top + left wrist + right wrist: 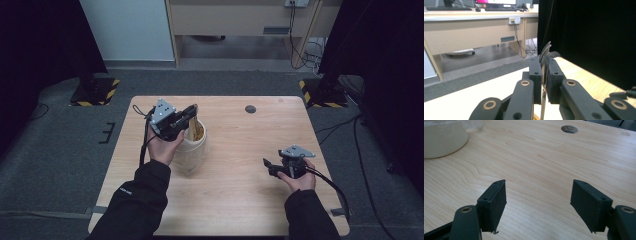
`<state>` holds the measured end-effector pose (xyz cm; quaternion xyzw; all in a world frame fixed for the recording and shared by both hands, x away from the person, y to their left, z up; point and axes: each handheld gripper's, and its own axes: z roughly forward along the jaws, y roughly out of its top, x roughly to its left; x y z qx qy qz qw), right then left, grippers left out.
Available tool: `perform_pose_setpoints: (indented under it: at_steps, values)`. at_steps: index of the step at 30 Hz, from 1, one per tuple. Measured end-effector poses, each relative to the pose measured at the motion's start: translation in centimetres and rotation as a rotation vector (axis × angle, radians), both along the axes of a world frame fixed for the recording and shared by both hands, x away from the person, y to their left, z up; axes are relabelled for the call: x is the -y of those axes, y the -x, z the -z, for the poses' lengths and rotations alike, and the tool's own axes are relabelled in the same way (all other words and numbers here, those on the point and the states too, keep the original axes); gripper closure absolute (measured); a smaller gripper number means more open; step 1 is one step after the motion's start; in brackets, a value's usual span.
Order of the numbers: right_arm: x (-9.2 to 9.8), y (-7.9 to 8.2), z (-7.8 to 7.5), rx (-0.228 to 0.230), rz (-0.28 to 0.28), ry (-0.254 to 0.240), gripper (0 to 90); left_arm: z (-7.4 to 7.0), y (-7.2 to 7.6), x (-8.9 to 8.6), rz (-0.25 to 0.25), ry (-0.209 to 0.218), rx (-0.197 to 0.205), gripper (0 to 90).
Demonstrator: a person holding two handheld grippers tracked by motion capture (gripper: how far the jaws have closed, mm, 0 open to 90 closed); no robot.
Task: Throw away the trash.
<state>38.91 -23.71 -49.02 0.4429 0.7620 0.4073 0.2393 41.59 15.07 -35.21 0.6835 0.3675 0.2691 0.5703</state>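
Left gripper clamps a thin utensil upright above the white container at table centre-left; right gripper idles wide apart, empty; lift straight, avoiding the rim.

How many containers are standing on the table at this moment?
1. A white container stands on the table, left of centre, under the left gripper. It also shows at the top left corner of the right gripper view. None seems hidden.
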Motion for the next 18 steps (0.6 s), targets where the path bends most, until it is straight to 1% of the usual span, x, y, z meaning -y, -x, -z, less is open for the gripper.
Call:
perform_pose_setpoints:
  at_steps: [1, 8, 11, 14, 16, 18]
  values:
    - [0.0, 0.0, 0.0, -0.001, -0.002, 0.0, 28.8, 0.2, -0.1, 0.0, 0.0, -0.012, -0.006, 84.3]
    - [0.0, 0.0, 0.1, -0.002, -0.007, 0.006, 28.8, 1.7, -0.6, 0.1, -0.005, -0.048, -0.034, 84.1]
    - [0.0, 0.0, 0.1, -0.002, -0.007, 0.005, 28.7, 2.1, -0.8, 0.0, -0.004, -0.044, -0.045, 82.3]
    - [0.0, -0.1, 0.1, -0.002, -0.008, 0.007, 28.5, 2.0, -0.5, -0.3, 0.002, -0.036, -0.033, 79.1]
    - [0.0, -0.1, 0.1, -0.003, -0.007, 0.007, 28.4, 1.8, -0.2, -0.5, 0.006, -0.025, -0.02, 76.1]
    - [0.0, 0.0, 0.0, -0.004, -0.004, 0.006, 28.3, 1.6, 0.2, -0.9, 0.01, -0.024, -0.009, 73.1]
